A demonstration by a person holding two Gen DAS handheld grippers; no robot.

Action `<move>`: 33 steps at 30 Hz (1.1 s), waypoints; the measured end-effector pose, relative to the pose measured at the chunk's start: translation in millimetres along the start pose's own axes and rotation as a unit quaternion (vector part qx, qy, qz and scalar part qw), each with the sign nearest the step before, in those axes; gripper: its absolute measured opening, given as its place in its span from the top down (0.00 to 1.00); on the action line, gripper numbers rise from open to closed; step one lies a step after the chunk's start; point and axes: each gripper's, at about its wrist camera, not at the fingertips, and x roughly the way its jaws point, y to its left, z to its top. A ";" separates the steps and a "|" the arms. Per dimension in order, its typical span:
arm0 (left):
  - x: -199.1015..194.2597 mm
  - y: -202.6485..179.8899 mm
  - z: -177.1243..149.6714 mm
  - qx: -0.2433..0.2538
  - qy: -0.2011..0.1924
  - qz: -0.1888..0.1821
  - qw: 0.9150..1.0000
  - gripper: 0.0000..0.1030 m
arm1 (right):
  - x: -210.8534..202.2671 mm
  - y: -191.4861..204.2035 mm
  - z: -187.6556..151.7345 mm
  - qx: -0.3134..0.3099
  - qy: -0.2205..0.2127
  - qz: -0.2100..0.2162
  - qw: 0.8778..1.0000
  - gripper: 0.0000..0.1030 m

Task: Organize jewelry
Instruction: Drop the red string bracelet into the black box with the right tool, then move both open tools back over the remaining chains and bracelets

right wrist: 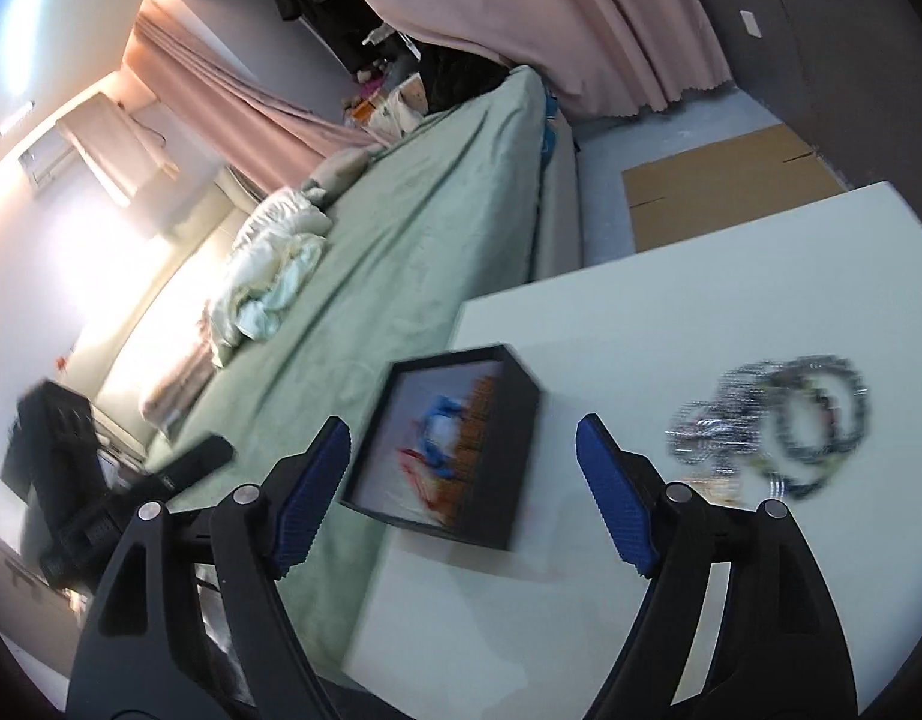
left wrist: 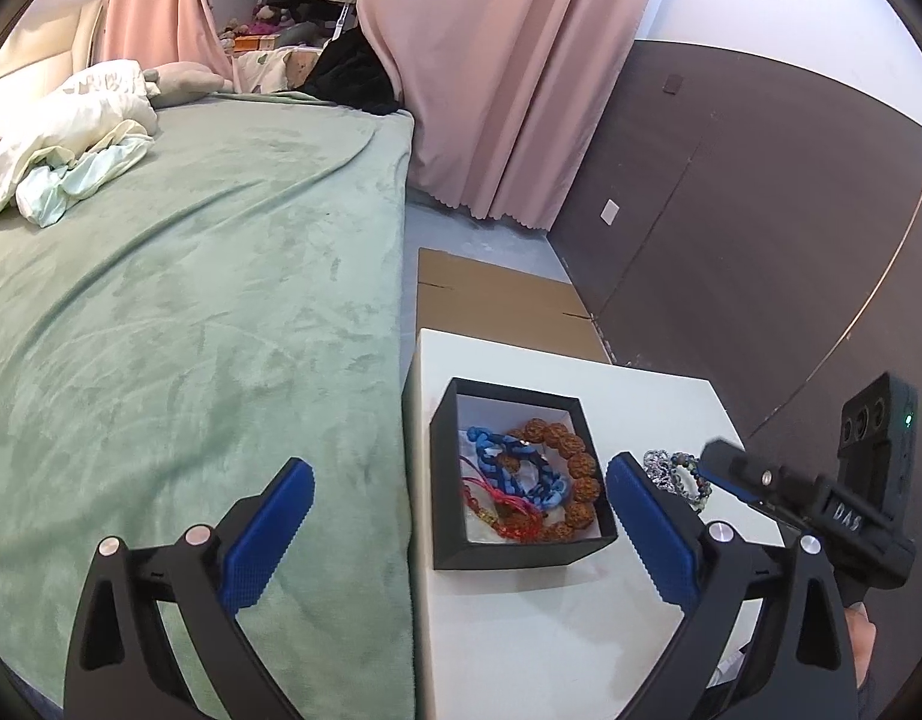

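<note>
A black jewelry box [left wrist: 508, 549] sits on the white table [left wrist: 520, 630] next to the bed. It holds a brown bead bracelet [left wrist: 577, 462], a blue braided bracelet [left wrist: 514, 471] and a red cord bracelet [left wrist: 508, 510]. A silver chain and a dark bead bracelet [left wrist: 679, 471] lie on the table right of the box. My left gripper [left wrist: 461, 468] is open and empty above the box. My right gripper [right wrist: 463, 426] is open and empty; the box [right wrist: 520, 456] sits blurred between its fingers and the loose bracelets [right wrist: 778, 420] lie to the right. It also shows in the left wrist view [left wrist: 772, 486], over those bracelets.
A bed with a green blanket [left wrist: 191, 300] runs along the table's left side, with crumpled white bedding [left wrist: 71, 132] at its far end. Flat cardboard [left wrist: 496, 306] lies on the floor behind the table. Pink curtains [left wrist: 502, 72] and a dark wall [left wrist: 730, 210] stand beyond.
</note>
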 end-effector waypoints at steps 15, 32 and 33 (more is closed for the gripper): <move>32.7 -71.1 -13.6 0.035 0.032 -0.041 0.998 0.12 | -61.4 -67.9 0.4 0.030 -0.004 -0.024 0.999 0.24; 84.6 -168.0 -47.8 0.117 0.085 -0.065 0.987 0.20 | -101.0 -131.6 -7.9 0.118 0.006 -0.034 0.992 0.24; 88.8 -172.0 -50.1 0.120 0.089 -0.065 0.987 0.20 | -102.6 -134.7 -8.2 0.119 0.007 -0.035 0.992 0.24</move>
